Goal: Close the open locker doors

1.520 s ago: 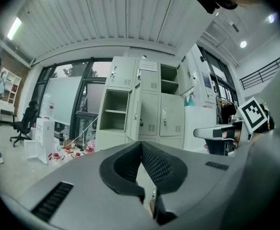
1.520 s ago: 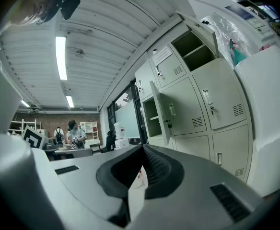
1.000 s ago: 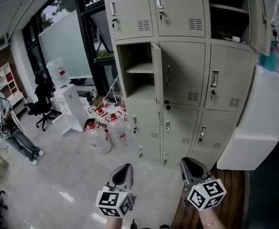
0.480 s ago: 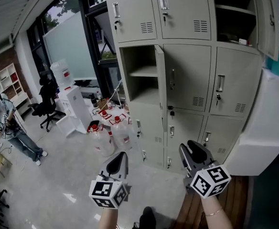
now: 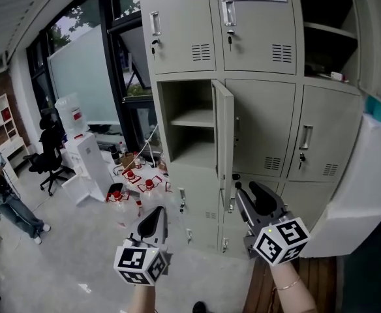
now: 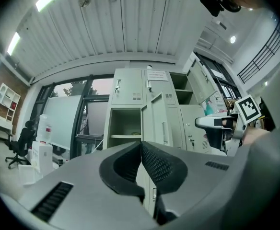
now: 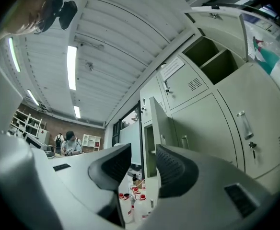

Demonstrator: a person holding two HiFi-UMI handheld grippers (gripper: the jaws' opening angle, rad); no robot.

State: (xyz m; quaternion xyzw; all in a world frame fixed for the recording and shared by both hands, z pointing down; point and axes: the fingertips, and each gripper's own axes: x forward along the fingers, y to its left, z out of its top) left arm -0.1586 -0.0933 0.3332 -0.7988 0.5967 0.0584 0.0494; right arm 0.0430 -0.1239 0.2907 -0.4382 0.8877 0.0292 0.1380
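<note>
Head view, right claw (image 5: 245, 189) just opened, empty

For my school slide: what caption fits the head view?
Left gripper and right gripper face grey lockers, a middle door ajar; right fingers have just been opening, empty.

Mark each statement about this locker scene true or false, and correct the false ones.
1. The locker door in the middle row's left column stands open. True.
2. The right gripper clamps that door. False: its jaws have just been opening, with nothing between them.
3. The left gripper's jaws are together. True.
4. The water bottles stand behind that door. False: they stand on the floor, left of the lockers.
</note>
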